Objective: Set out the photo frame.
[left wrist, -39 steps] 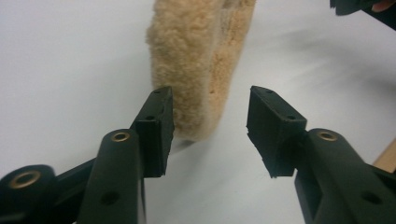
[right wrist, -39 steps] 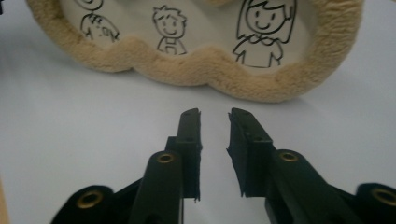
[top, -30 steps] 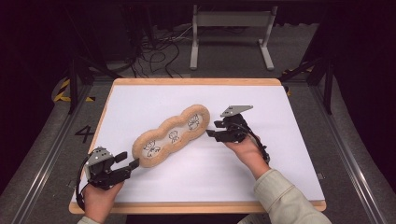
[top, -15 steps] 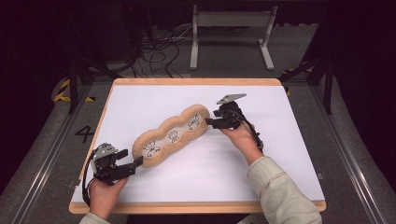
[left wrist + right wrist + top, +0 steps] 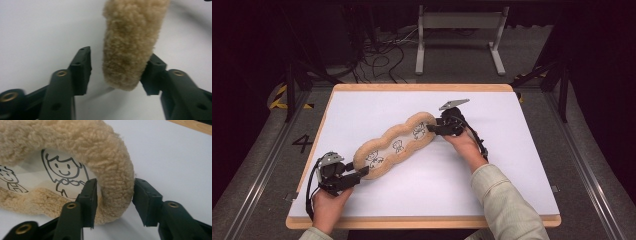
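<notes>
Lying diagonally on your white tabletop (image 5: 522, 165), the fleecy cushion (image 5: 394, 145) spans both claws: your right claw (image 5: 435, 128) has just been closing on its far rim, your left claw (image 5: 362, 173) half-open around its near end, one pad touching.

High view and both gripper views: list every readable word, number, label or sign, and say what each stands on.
"4": painted on the dark floor left of the table.
Fleece-rimmed pad: line-drawn cartoon figures, no lettering to be read.
Yellow-black stripes on the floor: a marking, no text.

white table (image 5: 512, 165), fleecy tan cushion (image 5: 394, 145) lying on it
</notes>
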{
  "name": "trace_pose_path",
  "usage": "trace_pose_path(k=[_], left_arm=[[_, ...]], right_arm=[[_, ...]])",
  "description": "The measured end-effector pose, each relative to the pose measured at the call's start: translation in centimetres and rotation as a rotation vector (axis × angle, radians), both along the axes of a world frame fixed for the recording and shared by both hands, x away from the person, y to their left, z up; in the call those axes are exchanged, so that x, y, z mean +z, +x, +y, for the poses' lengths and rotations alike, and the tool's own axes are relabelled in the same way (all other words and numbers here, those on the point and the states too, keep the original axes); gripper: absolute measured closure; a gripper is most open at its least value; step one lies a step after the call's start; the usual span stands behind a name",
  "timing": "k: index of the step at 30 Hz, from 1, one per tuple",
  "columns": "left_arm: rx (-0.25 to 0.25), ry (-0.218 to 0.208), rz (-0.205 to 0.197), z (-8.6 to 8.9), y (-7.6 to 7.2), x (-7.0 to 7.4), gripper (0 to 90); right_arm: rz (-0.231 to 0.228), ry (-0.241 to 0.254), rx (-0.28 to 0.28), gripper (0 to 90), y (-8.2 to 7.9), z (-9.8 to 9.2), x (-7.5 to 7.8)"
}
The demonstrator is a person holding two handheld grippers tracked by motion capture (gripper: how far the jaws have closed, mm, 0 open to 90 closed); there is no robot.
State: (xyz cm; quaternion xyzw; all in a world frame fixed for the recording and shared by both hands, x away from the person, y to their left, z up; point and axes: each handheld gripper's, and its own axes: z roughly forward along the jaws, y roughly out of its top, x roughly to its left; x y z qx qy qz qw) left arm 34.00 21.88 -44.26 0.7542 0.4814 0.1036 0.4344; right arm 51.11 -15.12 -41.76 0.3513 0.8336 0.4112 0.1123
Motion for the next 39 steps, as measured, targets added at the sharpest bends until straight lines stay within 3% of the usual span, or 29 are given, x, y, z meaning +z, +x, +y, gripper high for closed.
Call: trace_pose_path(k=[3, 7, 10, 13, 16, 21, 24, 31, 39], left_arm=[[-0.006, 0.024, -0.012, -0.4, -0.1, 0.2, 61.9], [0.005, -0.005, -0.002, -0.3, -0.1, 0.2, 65.4], [0.006, -0.004, -0.020, -0.4, -0.3, 0.4, 65.8], [0.006, -0.034, -0.031, -0.3, -0.3, 0.8, 65.9], [-0.015, -0.058, -0.069, -0.3, -0.4, 1.2, 66.0], [-0.022, -0.087, -0.124, -0.3, -0.2, 2.0, 66.2], [-0.031, -0.091, -0.126, -0.5, 0.0, 2.1, 66.3], [-0.061, -0.121, -0.158, -1.0, 1.4, 2.4, 66.2], [-0.128, -0.150, -0.156, -1.8, 3.1, 2.6, 63.9]], right_arm=[[0.000, 0.004, -0.001, 63.9, 0.0, 0.0, 0.0], [0.002, -0.011, -0.012, 68.8, -0.1, -0.1, 0.3], [0.000, -0.024, -0.021, 69.1, -0.4, -0.1, 0.5], [0.000, -0.021, -0.040, 69.0, -1.1, -0.4, 1.1], [0.007, -0.023, -0.057, 69.1, -1.8, -1.0, 1.7], [-0.019, -0.033, -0.092, 68.7, -4.0, -1.9, 2.5], [-0.014, -0.033, -0.106, 68.7, -4.6, -2.4, 2.8], [-0.066, -0.043, -0.183, 68.4, -7.8, -3.9, 3.9], [-0.127, -0.047, -0.250, 67.6, -10.8, -5.4, 4.2]])
